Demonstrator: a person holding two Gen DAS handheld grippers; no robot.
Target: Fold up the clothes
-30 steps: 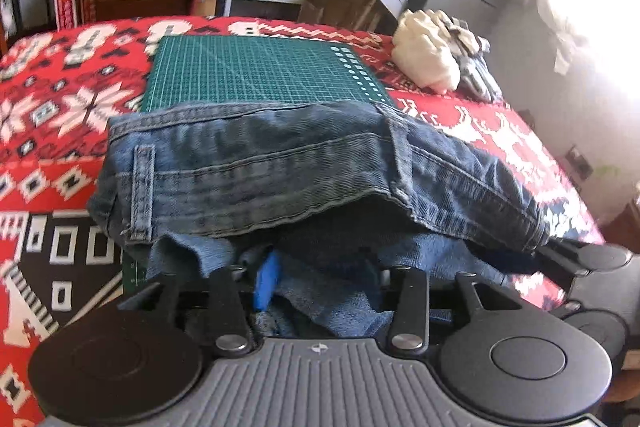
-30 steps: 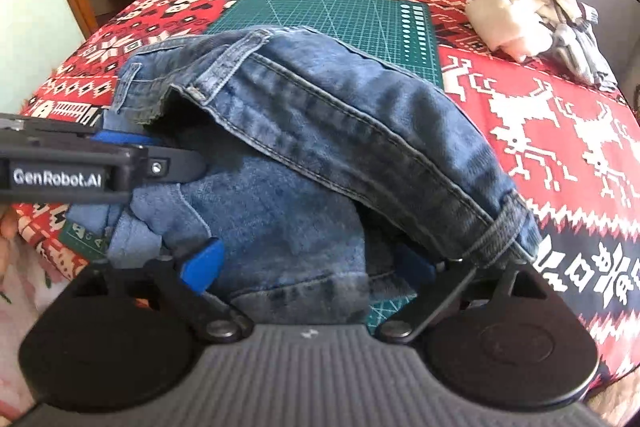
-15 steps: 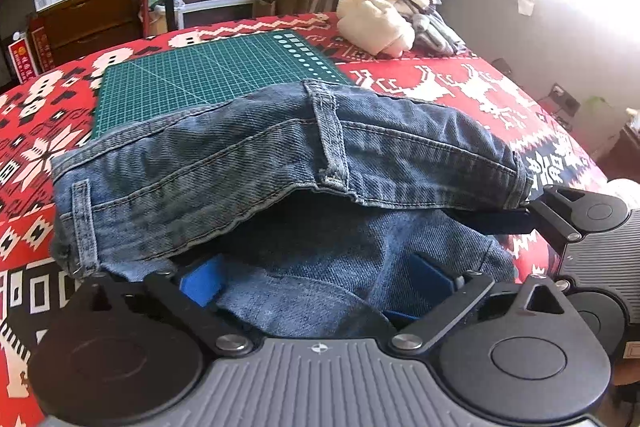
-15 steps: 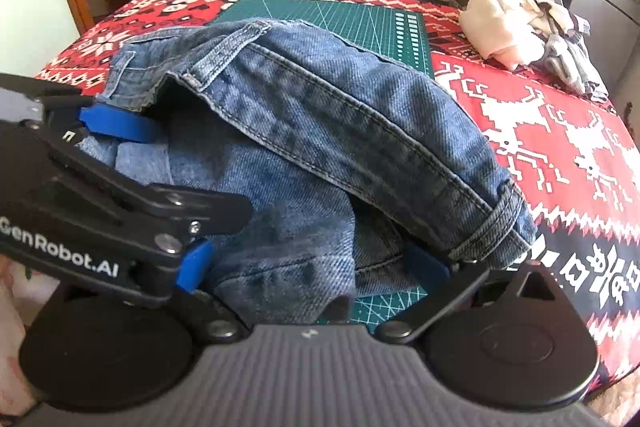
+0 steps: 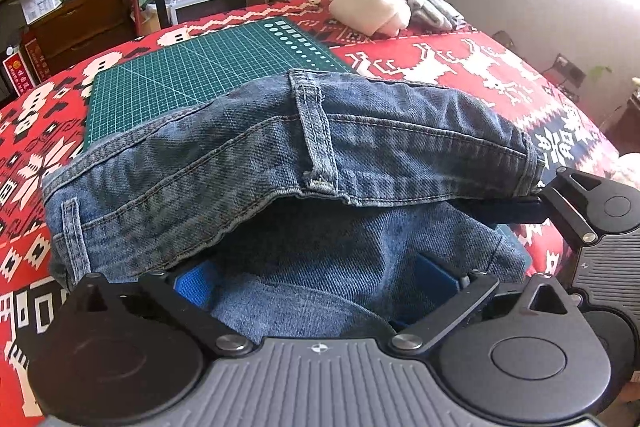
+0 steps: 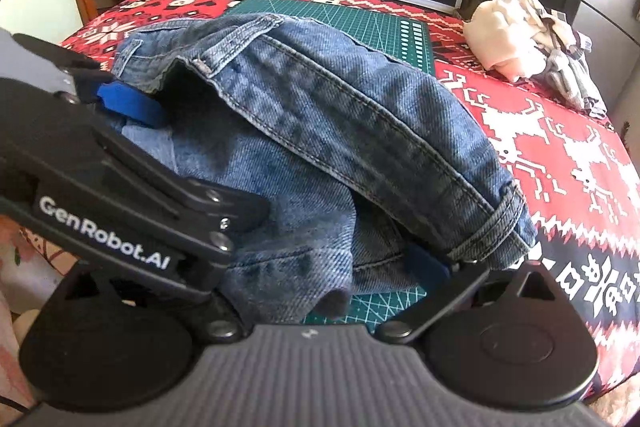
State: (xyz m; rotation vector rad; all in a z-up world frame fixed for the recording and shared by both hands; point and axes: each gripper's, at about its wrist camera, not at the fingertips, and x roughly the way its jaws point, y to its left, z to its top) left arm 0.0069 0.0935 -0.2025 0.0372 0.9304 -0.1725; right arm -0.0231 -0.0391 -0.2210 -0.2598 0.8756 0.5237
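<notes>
1. Your left claw [image 5: 316, 285] has its two blue pads spread wide, with a loose fold of the faded blue denim jeans [image 5: 288, 155] bulging between them. The pads sit on either side of the cloth and do not pinch it.
2. Your right claw [image 6: 320, 267] is also spread wide. Its right blue pad shows just under the thick waistband; its left pad is hidden behind the left claw's black linkage, which crosses in front in the right wrist view. Denim fills the gap, but no clamping is visible.
3. The jeans lie bunched in a heap at the near edge of the dark green gridded cutting mat [image 5: 192, 75]. The waistband with its belt loop [image 5: 318, 135] arches over the top of the heap, and a darker opening shows beneath it.
4. The mat rests on the surface covered by a red, white and black patterned cloth with reindeer and snowflake figures [image 6: 560, 131].
5. A pile of cream and grey crumpled garments [image 5: 384, 5] sits at the far right of the surface, well apart from the jeans.
6. In the left wrist view the right claw's black body appears at the right edge, just beside the end of the waistband.
</notes>
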